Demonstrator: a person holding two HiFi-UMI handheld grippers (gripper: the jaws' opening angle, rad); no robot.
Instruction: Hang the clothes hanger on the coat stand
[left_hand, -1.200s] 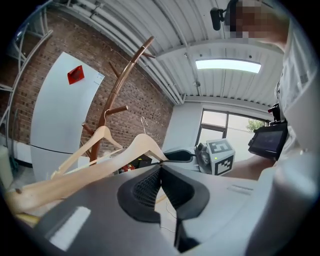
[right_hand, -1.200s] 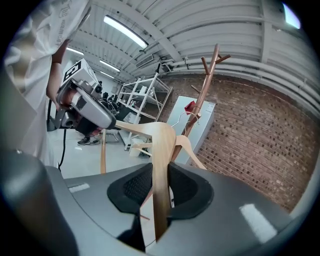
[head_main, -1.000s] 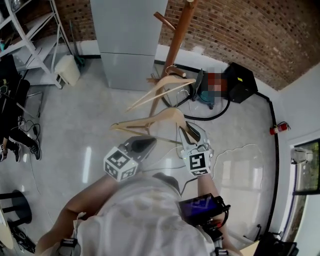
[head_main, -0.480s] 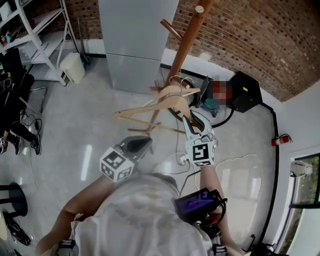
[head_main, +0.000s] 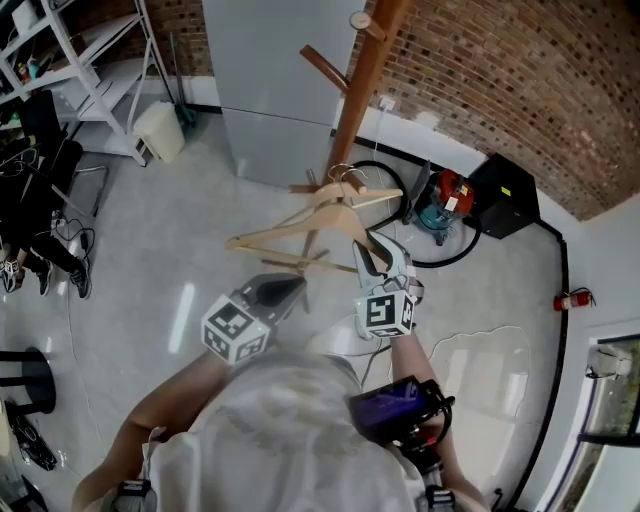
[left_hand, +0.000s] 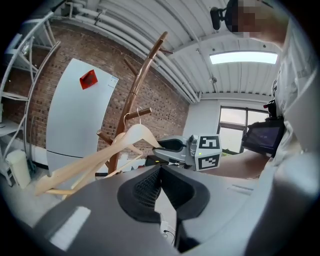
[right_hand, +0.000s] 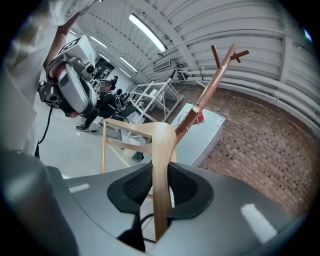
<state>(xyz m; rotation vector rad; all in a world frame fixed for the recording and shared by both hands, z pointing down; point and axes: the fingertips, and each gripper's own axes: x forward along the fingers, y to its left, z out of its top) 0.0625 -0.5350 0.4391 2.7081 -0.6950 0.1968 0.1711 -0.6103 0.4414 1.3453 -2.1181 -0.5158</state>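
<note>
**Item:** wooden clothes hanger (right_hand: 160, 160). Rigid, light, smooth; long arms apt to swing.
**Loc.:** mid-air, near coat stand (head_main: 365, 70).
**Hold:** right gripper (head_main: 372, 258) clamped on one shoulder arm, a fair spot. Left gripper (head_main: 278, 290) jaws together, empty.
**Also:** 2nd hanger (head_main: 355, 196), prob. already on stand.

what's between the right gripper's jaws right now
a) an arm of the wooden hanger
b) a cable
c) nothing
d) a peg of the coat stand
a: in the right gripper view, the right gripper has both pads pressed on one arm of the wooden hanger, which runs up between them.
</note>
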